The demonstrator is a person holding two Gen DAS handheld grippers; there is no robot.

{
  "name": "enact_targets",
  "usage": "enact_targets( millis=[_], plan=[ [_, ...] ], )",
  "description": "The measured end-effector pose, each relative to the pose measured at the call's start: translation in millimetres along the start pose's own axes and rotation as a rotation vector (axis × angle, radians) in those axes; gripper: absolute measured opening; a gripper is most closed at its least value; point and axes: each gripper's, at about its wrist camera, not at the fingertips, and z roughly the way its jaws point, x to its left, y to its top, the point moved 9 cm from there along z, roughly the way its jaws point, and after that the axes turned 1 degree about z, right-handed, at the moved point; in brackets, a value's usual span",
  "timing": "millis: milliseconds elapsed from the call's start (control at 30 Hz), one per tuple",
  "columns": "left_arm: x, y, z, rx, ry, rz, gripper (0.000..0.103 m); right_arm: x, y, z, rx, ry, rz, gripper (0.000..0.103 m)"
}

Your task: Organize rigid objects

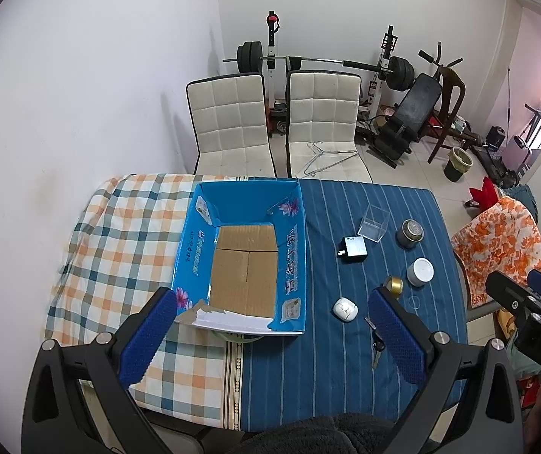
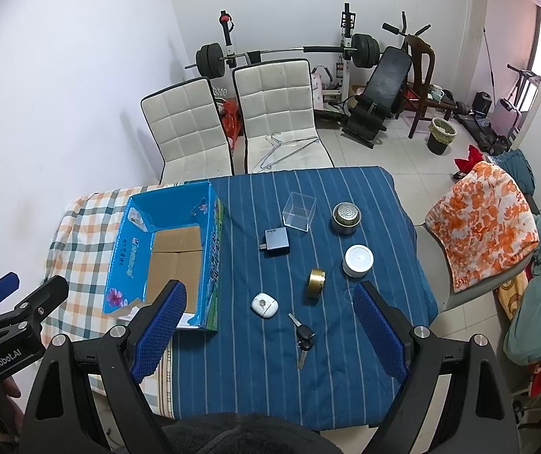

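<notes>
- The left gripper [image 1: 270,335] is seen with its blue-padded fingers [image 1: 148,336] spread wide; nothing is gripped or touched, and it is held above the near edge of the table [image 1: 346,378].
- The right gripper [image 2: 268,335] is likewise fully parted and empty, raised over the blue striped cloth [image 2: 327,378] near the front.
- Between the right gripper's fingers a bunch of keys [image 2: 302,338] is framed; its long axis runs roughly away from the camera, one blade pointed toward the far side and one toward the near edge.
- Just beyond the keys a white earbud case [image 2: 265,304] lies flat, and beside it a gold ring-shaped tin [image 2: 316,282] is set on its edge.
- Farther out, a white round jar [image 2: 358,260], a metal strainer cup [image 2: 345,218], a clear plastic cube [image 2: 299,211] and a dark charger block [image 2: 275,245] are spread apart, none touching; the charger's prongs face left.
- The blue cardboard box [image 1: 293,265] is placed open-topped on the left half of the table, across the seam between the checked cloth [image 1: 119,246] and the striped one; its long axis runs front to back, and bare brown card shows inside.
- The box's near rim is torn, and part of it is covered by the left finger in the left wrist view.
- A small clear disc [image 1: 415,301] by the right finger is hard to make out.
</notes>
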Motion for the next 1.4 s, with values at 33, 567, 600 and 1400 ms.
enact_targets(
  millis=[33,567,600,1400],
  plan=[
    [0.1,0.2,0.7,0.000,0.001,-0.001,0.103,0.5,0.5,1.1,-0.001,-0.001,-0.001,0.092],
    [2.3,1.6,1.9,0.002,0.001,-0.001,0.103,1.7,1.1,3.1,0.002,0.006,-0.002,0.092],
    [2.3,2.1,2.9,0.003,0.001,0.000,0.103,2.0,0.7,3.1,0.005,0.008,-0.001,0.092],
    [0.5,2.5,3.5,0.003,0.000,-0.003,0.103,2.3,-2.8,1.8,0.013,0.016,0.004,0.092]
  ],
)
